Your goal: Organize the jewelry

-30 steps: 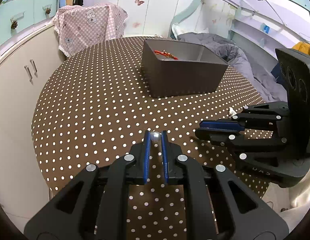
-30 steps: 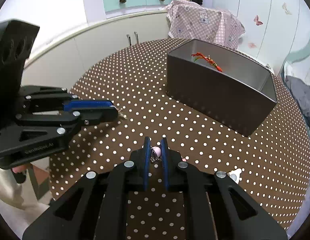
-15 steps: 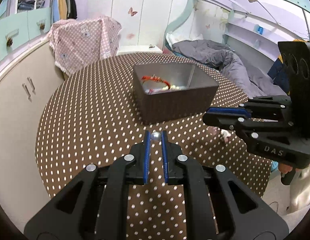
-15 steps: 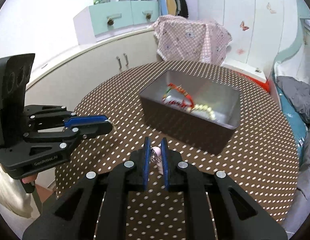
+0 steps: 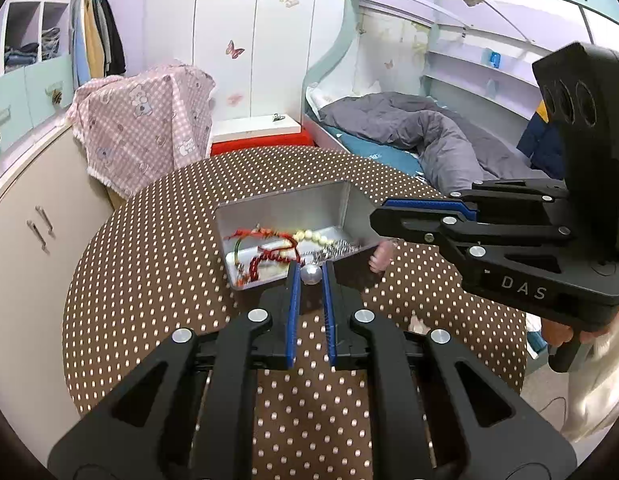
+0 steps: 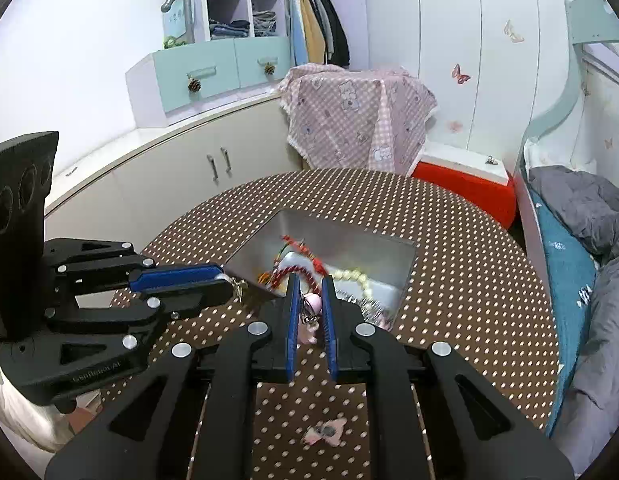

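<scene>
A grey metal box (image 5: 351, 208) (image 6: 405, 276) stands on the polka-dot round table (image 5: 157, 264) and holds red cord bracelets (image 5: 269, 254), a pearl string (image 6: 355, 278) and silver chain. My left gripper (image 5: 309, 274) is shut on a silver bead earring (image 5: 310, 274), raised above the box's near rim; it also shows in the right wrist view (image 6: 225, 280). My right gripper (image 6: 309, 304) is shut on a pink charm (image 6: 311, 304), raised above the box's near edge; it also shows in the left wrist view (image 5: 379, 222), where the charm (image 5: 380, 256) hangs below it.
A pink butterfly clip (image 6: 323, 432) lies on the table near me. A pink checked cloth (image 5: 145, 120) covers something behind the table. A curved white cabinet (image 6: 157, 176) runs to the left, a bed with a grey duvet (image 5: 421, 132) to the right.
Both grippers have risen and moved toward the box with their pieces held. The box inside has come into view from above. The grips are unchanged.
</scene>
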Tool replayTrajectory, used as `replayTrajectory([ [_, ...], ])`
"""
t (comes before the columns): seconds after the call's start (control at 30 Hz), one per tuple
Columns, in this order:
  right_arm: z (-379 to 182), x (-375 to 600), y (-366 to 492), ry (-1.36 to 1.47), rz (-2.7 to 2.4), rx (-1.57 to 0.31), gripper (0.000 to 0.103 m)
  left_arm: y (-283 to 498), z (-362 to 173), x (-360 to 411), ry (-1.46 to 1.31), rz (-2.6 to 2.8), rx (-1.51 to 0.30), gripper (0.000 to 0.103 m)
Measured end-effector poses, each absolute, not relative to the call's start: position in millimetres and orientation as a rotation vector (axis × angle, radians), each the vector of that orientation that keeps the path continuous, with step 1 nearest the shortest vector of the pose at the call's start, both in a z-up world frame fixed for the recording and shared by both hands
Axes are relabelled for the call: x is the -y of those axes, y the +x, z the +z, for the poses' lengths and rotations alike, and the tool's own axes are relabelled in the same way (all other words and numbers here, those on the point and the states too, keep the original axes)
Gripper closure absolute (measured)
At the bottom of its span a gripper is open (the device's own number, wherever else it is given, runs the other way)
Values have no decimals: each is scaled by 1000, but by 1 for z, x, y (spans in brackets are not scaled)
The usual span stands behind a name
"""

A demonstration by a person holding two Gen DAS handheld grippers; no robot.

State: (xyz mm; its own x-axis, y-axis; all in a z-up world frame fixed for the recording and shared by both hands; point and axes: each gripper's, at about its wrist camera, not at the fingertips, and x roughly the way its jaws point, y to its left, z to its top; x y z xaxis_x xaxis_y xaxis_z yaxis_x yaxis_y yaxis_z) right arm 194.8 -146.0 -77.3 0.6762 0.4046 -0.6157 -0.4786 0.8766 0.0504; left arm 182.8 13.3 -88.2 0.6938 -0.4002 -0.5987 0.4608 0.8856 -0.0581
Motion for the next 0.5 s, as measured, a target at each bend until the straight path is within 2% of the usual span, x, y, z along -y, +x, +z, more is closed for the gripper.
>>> replayTrajectory([
  [0.5,-78,158,224,-74,466,-673,93,214,-85,1,99,-441,-657,91],
])
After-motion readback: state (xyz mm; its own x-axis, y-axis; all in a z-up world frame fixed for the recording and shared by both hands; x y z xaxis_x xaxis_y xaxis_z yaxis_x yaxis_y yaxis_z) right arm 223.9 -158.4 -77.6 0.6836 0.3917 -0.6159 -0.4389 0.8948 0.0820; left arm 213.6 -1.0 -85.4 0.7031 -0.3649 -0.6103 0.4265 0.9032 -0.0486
